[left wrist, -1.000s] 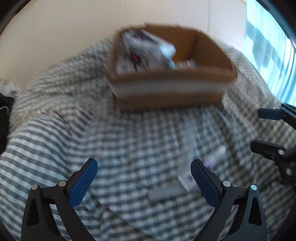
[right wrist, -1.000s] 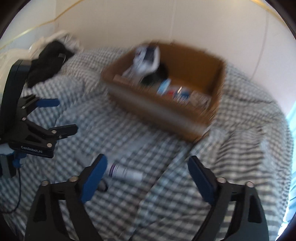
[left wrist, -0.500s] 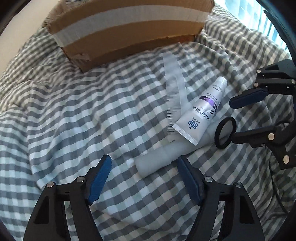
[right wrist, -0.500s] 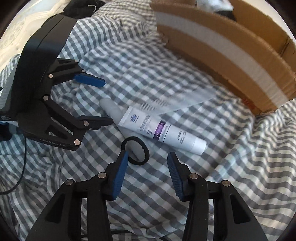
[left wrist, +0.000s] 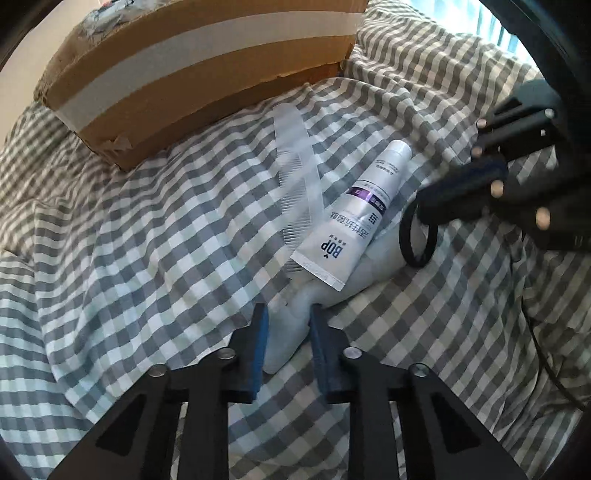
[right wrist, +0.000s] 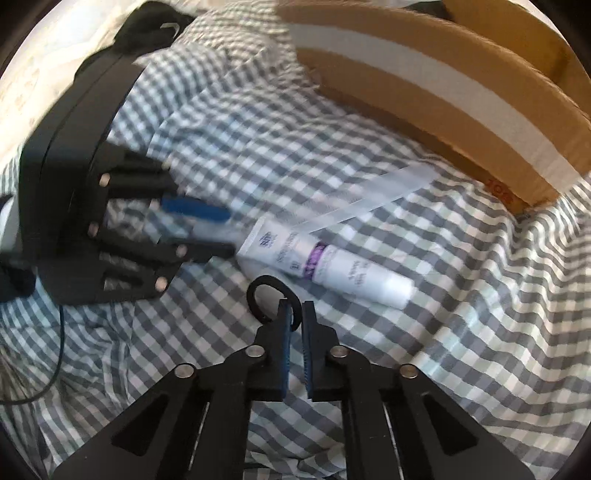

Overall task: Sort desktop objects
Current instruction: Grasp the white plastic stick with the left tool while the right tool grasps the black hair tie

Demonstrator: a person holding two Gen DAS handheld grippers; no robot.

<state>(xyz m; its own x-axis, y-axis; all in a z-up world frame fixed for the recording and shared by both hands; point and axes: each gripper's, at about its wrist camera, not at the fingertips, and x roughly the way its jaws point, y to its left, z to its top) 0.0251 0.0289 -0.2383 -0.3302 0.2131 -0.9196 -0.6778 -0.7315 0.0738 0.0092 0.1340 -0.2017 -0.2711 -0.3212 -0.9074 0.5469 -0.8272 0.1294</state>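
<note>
A white cylinder (left wrist: 295,306) lies on the checked cloth (left wrist: 147,258), its far end under a white BOP tube (left wrist: 351,221). My left gripper (left wrist: 287,326) is closing its jaws on the cylinder's near end, and the blue pads touch both of its sides. A clear comb (left wrist: 299,173) lies beside the tube. A black ring (right wrist: 264,291) rests by the tube (right wrist: 332,269), with my right gripper (right wrist: 295,321) shut on its near rim. The ring (left wrist: 417,236) and right gripper (left wrist: 461,199) also show in the left wrist view, and the left gripper (right wrist: 199,229) shows blurred in the right wrist view.
An open cardboard box (left wrist: 203,66) with a white tape band stands just behind the objects on the cloth; its wall (right wrist: 424,85) fills the upper right of the right wrist view. A black garment (right wrist: 147,22) lies at the far left. The cloth is rumpled into folds.
Both grippers came down onto the cloth and closed. The left went from wide open to clamped around the white cylinder. The right narrowed onto the black ring.
</note>
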